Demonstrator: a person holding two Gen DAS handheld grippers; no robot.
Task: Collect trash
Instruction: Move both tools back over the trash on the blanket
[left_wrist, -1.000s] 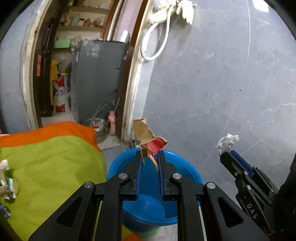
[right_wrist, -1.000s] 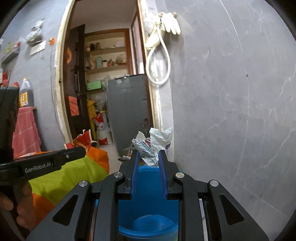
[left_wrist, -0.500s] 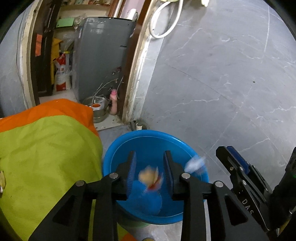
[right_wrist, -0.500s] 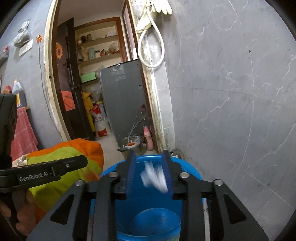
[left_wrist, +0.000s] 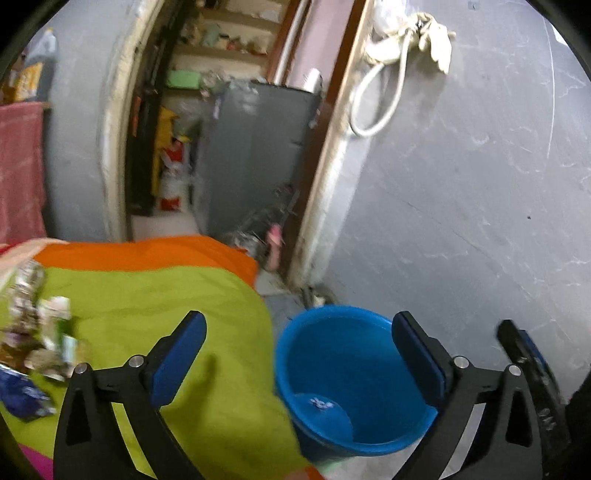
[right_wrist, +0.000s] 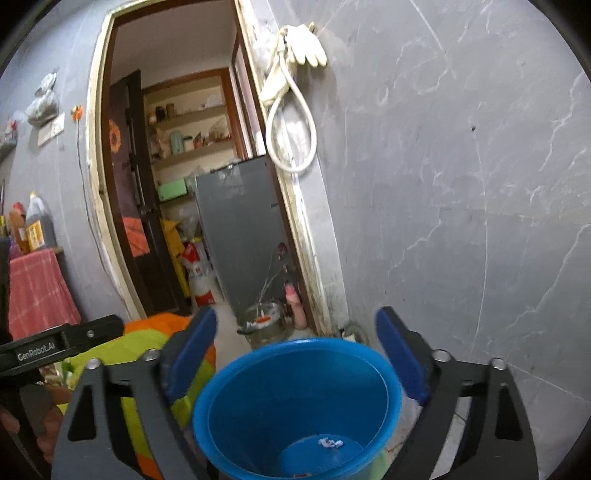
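Observation:
A blue bucket (left_wrist: 351, 376) (right_wrist: 295, 402) stands on the floor by the grey wall, with a white crumpled scrap (right_wrist: 330, 442) (left_wrist: 320, 403) lying at its bottom. My left gripper (left_wrist: 295, 350) hangs over the bucket's left rim and the green cloth, its jaws opening wide with nothing between them. My right gripper (right_wrist: 295, 347) is above the bucket, jaws also opening wide and empty. Several crumpled wrappers (left_wrist: 37, 332) lie on the green cloth at the far left.
A green and orange cloth (left_wrist: 166, 302) covers the surface left of the bucket. Behind it a doorway opens onto a room with a grey cabinet (right_wrist: 240, 229) and shelves. A metal pot (right_wrist: 264, 321) sits on the floor by the door frame.
Both grippers opened and let go of their trash: the brown and red wrapper and the white paper fell into the bucket. The left gripper swung left toward the cloth.

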